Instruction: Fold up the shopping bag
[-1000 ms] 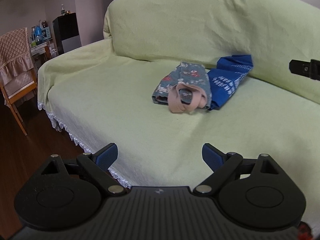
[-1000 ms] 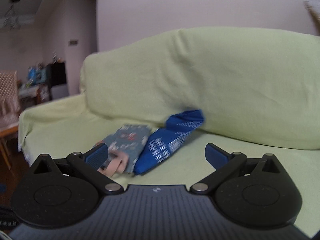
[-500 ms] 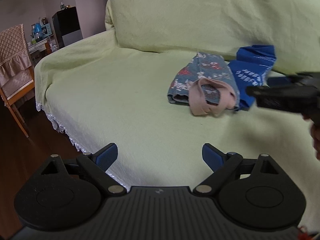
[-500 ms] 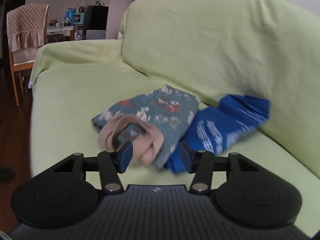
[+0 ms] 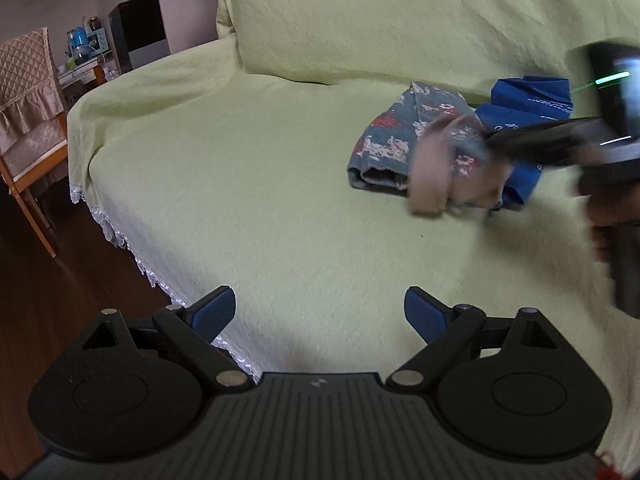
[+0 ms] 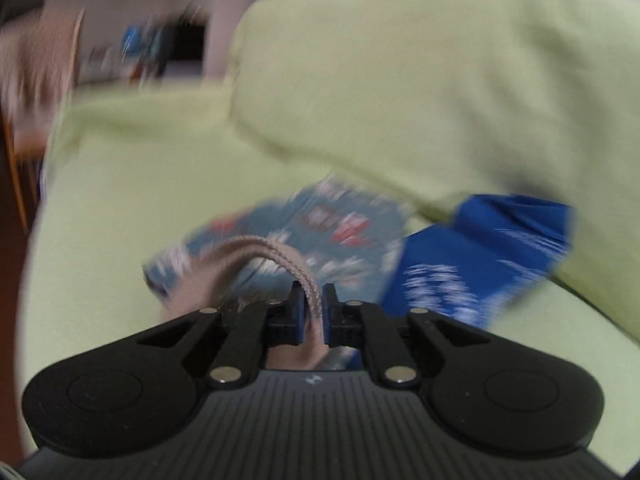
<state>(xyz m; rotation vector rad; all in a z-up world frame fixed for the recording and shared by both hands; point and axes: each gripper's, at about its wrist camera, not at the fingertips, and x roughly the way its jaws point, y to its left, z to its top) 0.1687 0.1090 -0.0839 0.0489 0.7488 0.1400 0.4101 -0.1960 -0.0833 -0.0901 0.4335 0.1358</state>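
the floral shopping bag [image 5: 404, 140] lies folded into a bundle on the seat of the green-covered sofa [image 5: 248, 168], close to the backrest, its open end showing a pale lining and nothing visible inside. a blue bag [image 5: 524, 108] lies against its far side, touching it; the white print on the blue fabric is too blurred to read. the right gripper [image 6: 311, 312] has its jaws pinched narrow on the beige webbing handle [image 6: 276, 252] of the floral bag, the strap arching up from the bundle. the left gripper [image 5: 320, 312] hovers over the front edge of the seat, jaws wide apart and holding nothing, well apart from the bags. a chair [image 5: 28, 120] with a quilted cover stands left of the sofa
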